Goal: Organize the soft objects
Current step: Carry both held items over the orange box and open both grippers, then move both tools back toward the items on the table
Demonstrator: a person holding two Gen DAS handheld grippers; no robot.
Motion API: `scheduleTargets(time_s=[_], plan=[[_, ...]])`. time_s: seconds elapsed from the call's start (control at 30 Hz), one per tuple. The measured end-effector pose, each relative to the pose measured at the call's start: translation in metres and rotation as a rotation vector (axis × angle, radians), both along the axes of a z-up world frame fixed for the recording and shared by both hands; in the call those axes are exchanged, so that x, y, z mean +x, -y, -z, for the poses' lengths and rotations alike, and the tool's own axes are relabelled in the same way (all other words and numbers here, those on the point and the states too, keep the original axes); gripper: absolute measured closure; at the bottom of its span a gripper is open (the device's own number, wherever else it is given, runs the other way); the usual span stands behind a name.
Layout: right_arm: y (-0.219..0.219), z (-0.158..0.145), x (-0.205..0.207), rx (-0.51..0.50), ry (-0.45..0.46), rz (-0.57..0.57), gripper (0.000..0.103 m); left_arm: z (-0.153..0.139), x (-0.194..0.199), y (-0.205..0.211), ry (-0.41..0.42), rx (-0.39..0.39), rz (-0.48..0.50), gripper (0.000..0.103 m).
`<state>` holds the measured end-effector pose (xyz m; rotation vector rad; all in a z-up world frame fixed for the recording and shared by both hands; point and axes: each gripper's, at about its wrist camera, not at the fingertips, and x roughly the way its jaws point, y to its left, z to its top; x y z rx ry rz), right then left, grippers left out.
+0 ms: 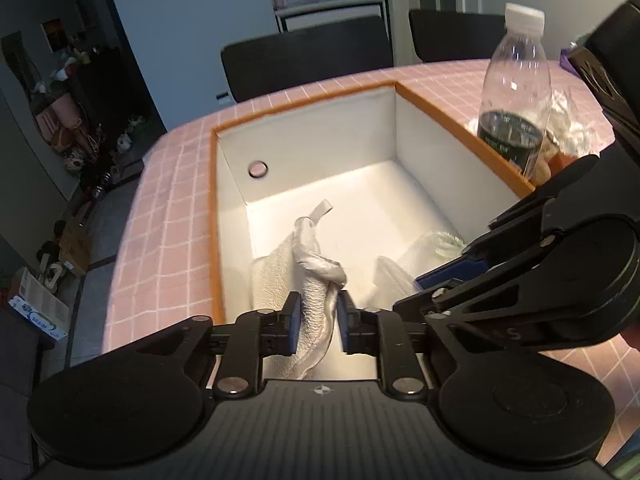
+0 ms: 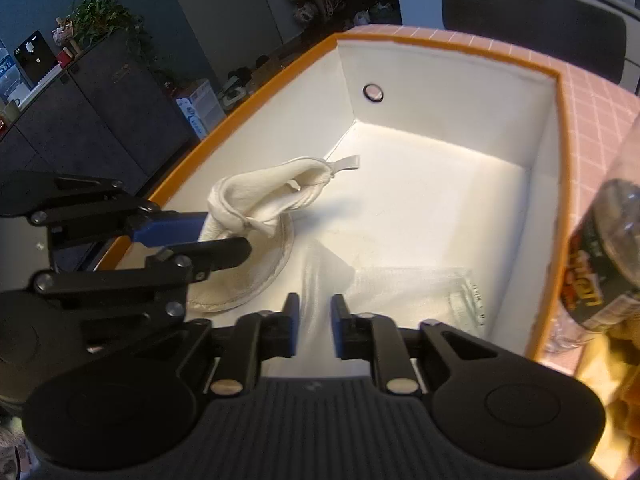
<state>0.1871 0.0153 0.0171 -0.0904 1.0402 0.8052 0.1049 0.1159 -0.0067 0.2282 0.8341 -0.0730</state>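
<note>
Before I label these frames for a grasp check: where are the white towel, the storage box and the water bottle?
white towel point(image 1: 316, 296), left wrist view, bunched fold above the fingers.
storage box point(image 2: 444, 84), right wrist view, far inner wall.
water bottle point(image 1: 516, 80), left wrist view, clear body.

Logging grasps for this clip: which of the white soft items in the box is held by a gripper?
The white terry towel with the hanging loop, pinched by the left gripper. The sheer mesh pouch lies flat, ungripped.

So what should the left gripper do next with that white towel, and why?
Probably open and let go. The left gripper pinches the white towel already inside the orange-rimmed box, part of it resting on the floor. The right gripper is open nearby, over a white mesh bag.
</note>
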Motion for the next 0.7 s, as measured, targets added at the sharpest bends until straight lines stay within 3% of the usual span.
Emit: scheduleTargets(time_s=[0.1, 0.23, 0.43, 0.6, 0.7], plan=[[0.01, -0.016, -0.006, 0.027, 0.043, 0.002, 0.079, -0.015, -0.009, -0.003, 0.03, -0.034, 0.0, 0.07], [0.03, -0.038, -0.023, 0.057, 0.136, 0.016, 0.068, -0.033, -0.023, -0.005, 0.063, -0.073, 0.003, 0.049], [0.069, -0.073, -0.056, 0.141, 0.259, 0.058, 0.06, -0.058, -0.052, 0.011, 0.196, -0.11, 0.017, 0.049], [0.121, -0.089, -0.083, 0.212, 0.347, 0.137, 0.037, -0.073, -0.078, 0.041, 0.333, -0.17, 0.104, 0.049], [0.157, -0.09, -0.095, 0.222, 0.388, 0.216, 0.032, -0.072, -0.089, 0.063, 0.371, -0.236, 0.18, 0.049]])
